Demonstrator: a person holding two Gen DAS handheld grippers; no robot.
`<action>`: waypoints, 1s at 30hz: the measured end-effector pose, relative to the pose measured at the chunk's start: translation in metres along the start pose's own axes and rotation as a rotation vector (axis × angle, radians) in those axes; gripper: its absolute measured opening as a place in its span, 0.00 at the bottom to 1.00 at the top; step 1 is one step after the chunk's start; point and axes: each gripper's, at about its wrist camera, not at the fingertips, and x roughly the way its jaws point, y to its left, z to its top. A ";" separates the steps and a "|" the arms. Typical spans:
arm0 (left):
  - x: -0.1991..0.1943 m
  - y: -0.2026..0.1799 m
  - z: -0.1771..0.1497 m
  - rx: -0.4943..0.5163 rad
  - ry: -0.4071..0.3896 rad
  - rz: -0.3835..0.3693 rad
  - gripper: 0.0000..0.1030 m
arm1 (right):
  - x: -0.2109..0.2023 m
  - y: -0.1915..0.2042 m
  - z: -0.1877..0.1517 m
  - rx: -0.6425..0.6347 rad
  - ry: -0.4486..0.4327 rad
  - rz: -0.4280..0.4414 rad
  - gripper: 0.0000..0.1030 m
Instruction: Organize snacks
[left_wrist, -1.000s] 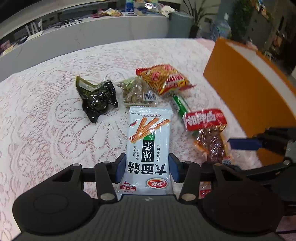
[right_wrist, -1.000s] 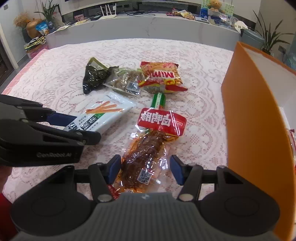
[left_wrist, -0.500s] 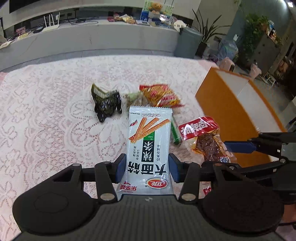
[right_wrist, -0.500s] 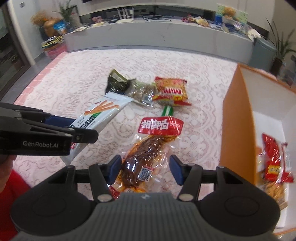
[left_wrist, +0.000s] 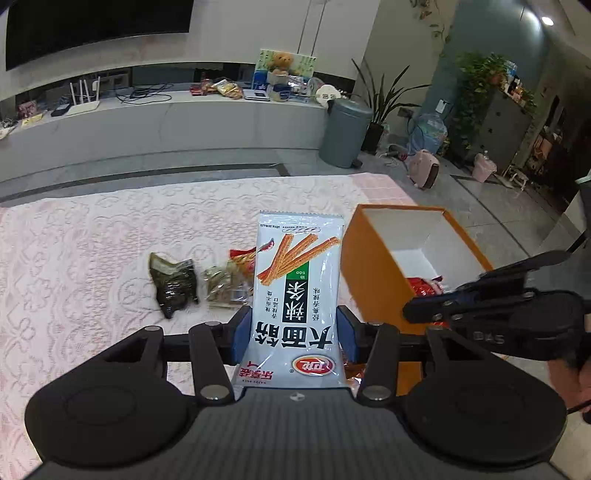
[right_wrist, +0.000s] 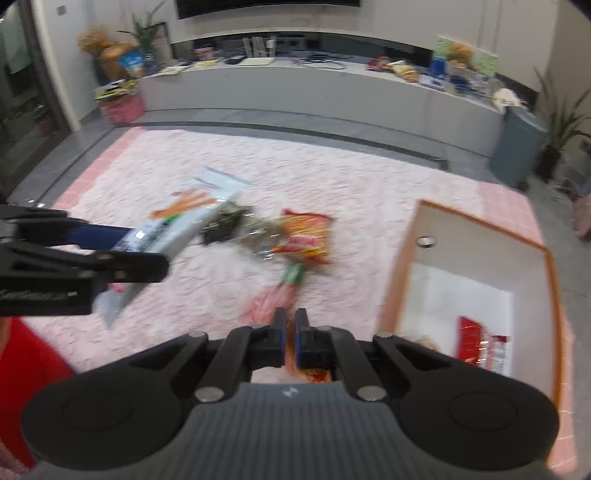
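My left gripper is shut on a white stick-snack packet and holds it well above the table; it also shows in the right wrist view. My right gripper is shut on the edge of a red-and-clear meat snack packet, which hangs blurred below it. The orange box stands at the right, open, with red packets inside. A dark green packet, a brown packet and a red-orange chips bag lie on the lace cloth.
A green-wrapped stick lies below the chips bag. The pink lace tablecloth covers the table. A grey counter and a grey bin stand beyond the far edge.
Both grippers have risen with their packets. The right gripper's fingers have closed much narrower on the meat packet, which now hangs below. The view now looks into the box.
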 end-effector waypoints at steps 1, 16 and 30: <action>0.003 0.001 -0.002 -0.009 0.006 -0.009 0.53 | 0.004 -0.004 0.000 0.019 0.014 0.013 0.00; 0.037 0.039 -0.055 -0.107 0.144 0.020 0.53 | 0.080 0.034 -0.035 -0.290 0.200 0.045 0.49; 0.066 0.061 -0.061 -0.148 0.199 0.019 0.53 | 0.163 0.050 -0.028 -0.529 0.378 0.017 0.68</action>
